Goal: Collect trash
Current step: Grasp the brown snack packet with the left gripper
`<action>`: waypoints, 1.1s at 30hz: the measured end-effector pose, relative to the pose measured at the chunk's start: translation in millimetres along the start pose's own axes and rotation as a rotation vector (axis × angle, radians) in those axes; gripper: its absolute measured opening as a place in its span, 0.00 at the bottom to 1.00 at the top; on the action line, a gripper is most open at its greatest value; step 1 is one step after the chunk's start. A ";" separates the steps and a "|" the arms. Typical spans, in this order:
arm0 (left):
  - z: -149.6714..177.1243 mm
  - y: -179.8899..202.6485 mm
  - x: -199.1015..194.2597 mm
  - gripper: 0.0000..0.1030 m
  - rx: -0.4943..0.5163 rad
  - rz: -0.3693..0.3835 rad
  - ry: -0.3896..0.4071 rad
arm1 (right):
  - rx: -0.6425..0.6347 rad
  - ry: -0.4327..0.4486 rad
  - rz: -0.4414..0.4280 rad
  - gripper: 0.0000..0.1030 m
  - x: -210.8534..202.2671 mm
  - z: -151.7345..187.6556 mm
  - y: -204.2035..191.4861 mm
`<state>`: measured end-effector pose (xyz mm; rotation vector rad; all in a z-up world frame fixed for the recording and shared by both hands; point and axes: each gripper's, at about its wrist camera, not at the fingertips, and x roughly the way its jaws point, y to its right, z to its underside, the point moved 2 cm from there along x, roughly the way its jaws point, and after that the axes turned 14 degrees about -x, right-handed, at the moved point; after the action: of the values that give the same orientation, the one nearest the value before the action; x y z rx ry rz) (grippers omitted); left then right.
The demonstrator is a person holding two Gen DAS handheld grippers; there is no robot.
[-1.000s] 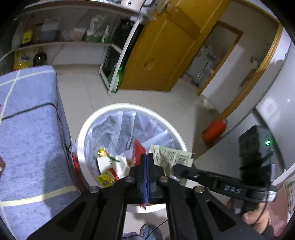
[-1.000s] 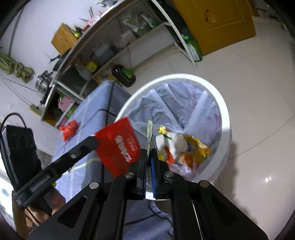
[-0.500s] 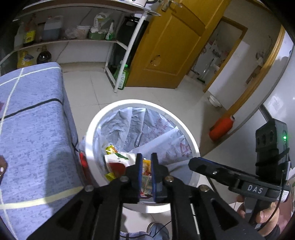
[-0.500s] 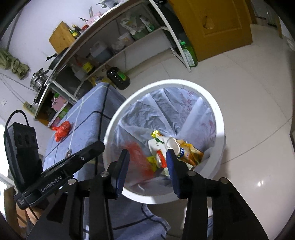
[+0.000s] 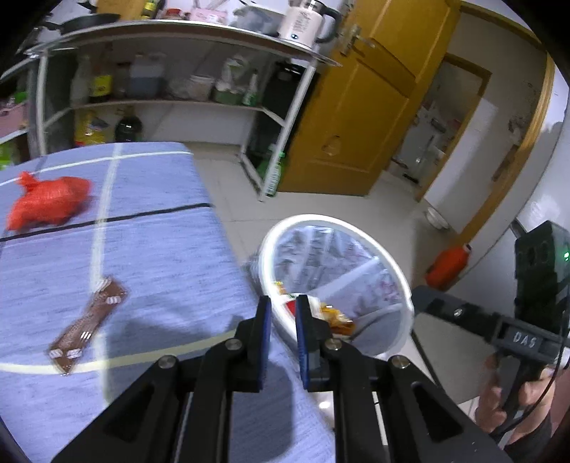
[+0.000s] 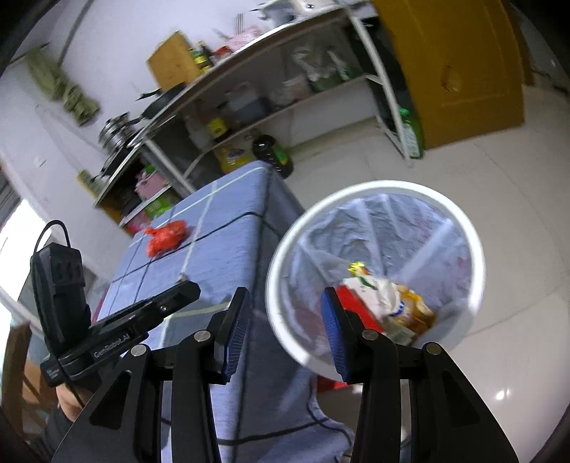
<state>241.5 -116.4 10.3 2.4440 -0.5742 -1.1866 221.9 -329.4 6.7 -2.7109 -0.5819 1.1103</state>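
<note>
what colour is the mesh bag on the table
Red-orange; the mesh bag shows best in the left wrist view.

Kitchen corner with pale tiled floor and a yellow-brown door

A white-framed metal shelf rack (image 5: 171,67) stands against the white wall (image 6: 107,53), stocked with bottles, jugs and bags; a kettle (image 5: 302,21) and a pan (image 6: 160,99) sit on top. Beside it is a wooden door (image 5: 356,117) with a metal handle. A worktop (image 5: 149,242) draped in blue checked cloth stands on the glossy tile floor (image 6: 498,171). Daylight enters at the far left of the right view.
</note>
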 end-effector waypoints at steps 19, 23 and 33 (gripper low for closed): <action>-5.4 -115.5 -9.1 0.37 0.009 -0.270 0.001 | -0.133 -0.073 -0.121 0.41 63.8 -12.6 -80.1; -7.4 -114.5 0.2 0.37 0.043 -0.311 -0.003 | -0.134 -0.085 -0.133 0.41 71.7 -14.2 -84.4; 0.8 -108.0 -3.3 0.20 0.071 -0.305 -0.004 | -0.133 -0.080 -0.147 0.41 75.4 -19.8 -91.7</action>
<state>260.6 -22.9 -40.3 2.6589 -0.2525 -1.3048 257.8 -214.8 -1.4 -2.6892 -0.8820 1.1861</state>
